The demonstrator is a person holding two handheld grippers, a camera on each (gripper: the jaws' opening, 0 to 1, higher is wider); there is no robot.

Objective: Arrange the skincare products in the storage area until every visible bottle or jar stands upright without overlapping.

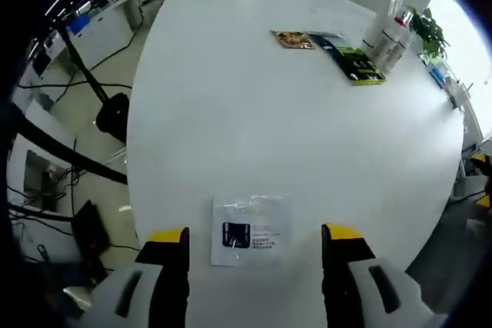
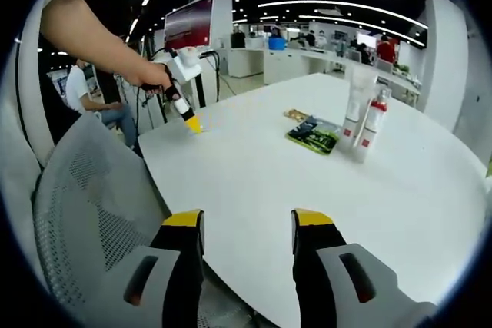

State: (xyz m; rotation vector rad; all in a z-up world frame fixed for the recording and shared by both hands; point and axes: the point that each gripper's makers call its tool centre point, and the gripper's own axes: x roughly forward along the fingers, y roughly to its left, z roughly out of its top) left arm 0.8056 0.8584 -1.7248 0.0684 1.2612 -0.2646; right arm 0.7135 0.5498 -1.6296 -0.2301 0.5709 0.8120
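Two skincare bottles stand upright side by side at the far end of the white table: a tall clear one and a white one with a red cap, also seen as a pair of bottles. Beside them lie a dark and green packet and a brown sachet. A clear sachet with a dark label lies flat between the jaws of my left gripper, which is open just above it. My right gripper is open over the table's near edge, holding nothing.
A hand holds the left gripper over the table's left corner. A grey mesh chair stands close at the left. A person sits behind it. A plant stands past the bottles. Cables and stands cover the floor.
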